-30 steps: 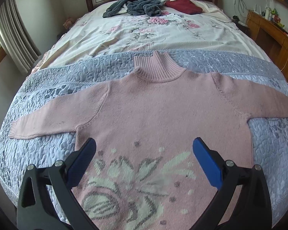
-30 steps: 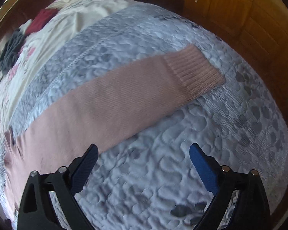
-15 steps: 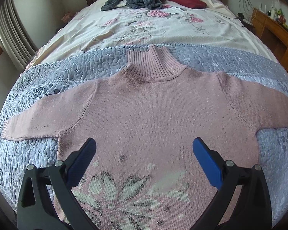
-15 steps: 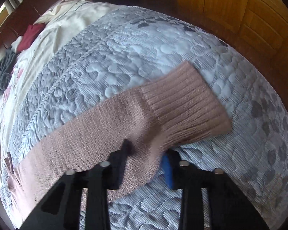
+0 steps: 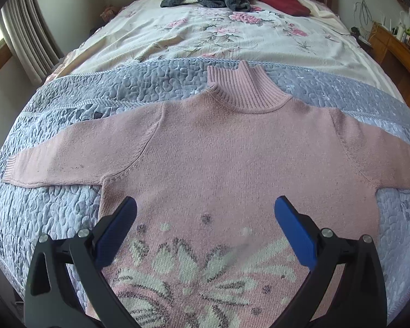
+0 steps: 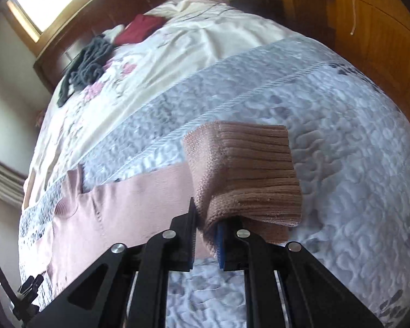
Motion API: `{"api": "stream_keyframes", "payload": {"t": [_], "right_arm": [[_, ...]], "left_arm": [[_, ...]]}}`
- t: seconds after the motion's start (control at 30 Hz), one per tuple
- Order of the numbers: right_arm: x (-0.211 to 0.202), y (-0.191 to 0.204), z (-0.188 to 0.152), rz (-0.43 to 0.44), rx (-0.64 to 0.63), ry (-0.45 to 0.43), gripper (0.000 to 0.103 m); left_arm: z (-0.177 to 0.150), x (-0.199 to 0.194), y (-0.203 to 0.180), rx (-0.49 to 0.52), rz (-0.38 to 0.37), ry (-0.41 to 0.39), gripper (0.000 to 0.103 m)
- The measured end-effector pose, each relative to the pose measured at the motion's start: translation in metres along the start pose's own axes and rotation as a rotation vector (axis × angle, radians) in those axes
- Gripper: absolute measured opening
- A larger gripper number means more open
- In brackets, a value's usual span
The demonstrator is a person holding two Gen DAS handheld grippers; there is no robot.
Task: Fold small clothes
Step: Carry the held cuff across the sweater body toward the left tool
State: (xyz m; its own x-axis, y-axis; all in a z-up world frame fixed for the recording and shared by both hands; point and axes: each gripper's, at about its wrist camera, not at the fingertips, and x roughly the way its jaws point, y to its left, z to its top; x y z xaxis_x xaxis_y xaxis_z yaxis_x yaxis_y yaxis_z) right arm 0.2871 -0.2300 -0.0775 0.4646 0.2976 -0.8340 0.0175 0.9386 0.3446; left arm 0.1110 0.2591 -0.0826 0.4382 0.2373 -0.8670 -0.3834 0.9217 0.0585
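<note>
The pink sweater [image 5: 232, 164] lies flat on the grey quilt [image 5: 68, 213]. The right gripper [image 6: 206, 235] pinches its ribbed cuff [image 6: 248, 169], lifted off the quilt. The left gripper [image 5: 205, 218] hovers wide apart over the hem.

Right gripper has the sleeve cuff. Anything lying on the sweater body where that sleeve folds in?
Nothing visible: the sweater front lies bare and flat; the open left gripper only hovers over its lower part.

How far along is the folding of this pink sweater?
Done: the pink sweater lies spread flat on the grey quilt. In hand: the right gripper pinches the right sleeve cuff, lifted. Left: both sleeves and body still unfolded; the left gripper is open.
</note>
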Motion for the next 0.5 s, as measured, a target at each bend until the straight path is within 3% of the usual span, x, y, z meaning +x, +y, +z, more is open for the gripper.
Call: {"api": "stream_keyframes", "payload": {"t": [0.27,0.5], "right_arm": [[0.018,0.125,-0.039,0.142,-0.157,0.047,0.012],[0.06,0.198,-0.074,0.227,-0.253,0.137,0.012]], "left_arm": [[-0.003,-0.003,0.021,-0.013,-0.004,0.0,0.1],[-0.007,-0.001,0.044,-0.038,-0.018,0.012,0.1]]}}
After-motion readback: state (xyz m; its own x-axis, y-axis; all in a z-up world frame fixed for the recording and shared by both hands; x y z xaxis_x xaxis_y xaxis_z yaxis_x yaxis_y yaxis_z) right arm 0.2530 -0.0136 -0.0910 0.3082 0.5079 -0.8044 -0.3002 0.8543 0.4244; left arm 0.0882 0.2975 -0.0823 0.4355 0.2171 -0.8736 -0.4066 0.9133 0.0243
